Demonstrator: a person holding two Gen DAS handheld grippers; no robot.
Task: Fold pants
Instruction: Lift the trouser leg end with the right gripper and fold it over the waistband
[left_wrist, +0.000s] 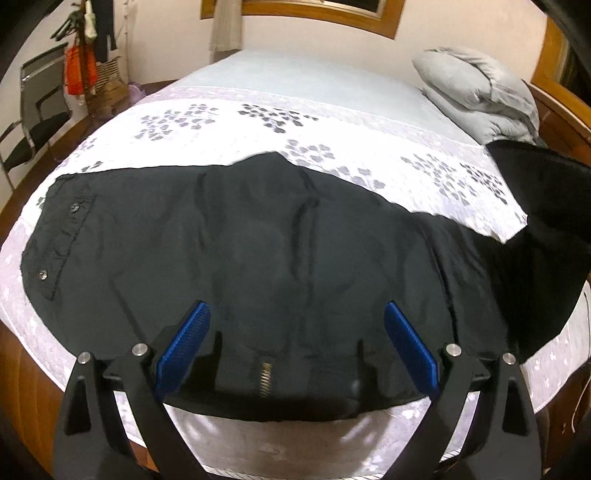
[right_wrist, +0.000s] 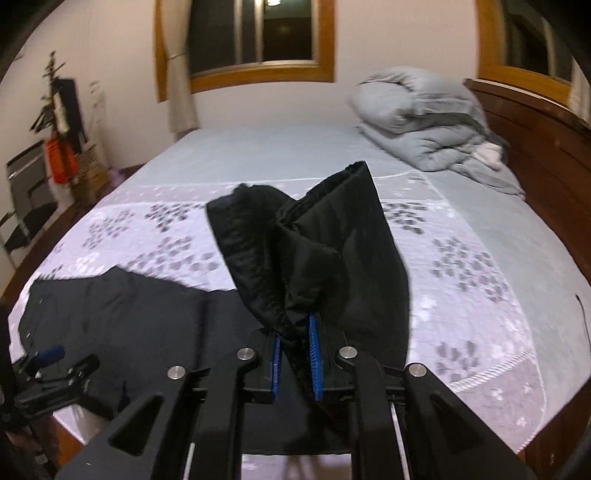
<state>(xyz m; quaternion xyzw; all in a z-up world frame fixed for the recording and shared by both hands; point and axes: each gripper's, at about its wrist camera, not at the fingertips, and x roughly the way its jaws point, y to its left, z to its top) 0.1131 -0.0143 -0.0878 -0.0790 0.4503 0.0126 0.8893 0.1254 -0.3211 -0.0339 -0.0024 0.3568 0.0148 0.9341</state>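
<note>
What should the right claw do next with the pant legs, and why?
Probably carry the lifted leg ends leftward over the waist end of the pants: the right claw is shut on them, while the left claw hangs open over the zipper.

I see open bedspread beyond the pants, free to pass over. Rolled grey duvet blocks the far right corner, wooden headboard just behind it. Chair and hanging clothes crowd the far left, off the bed.
</note>
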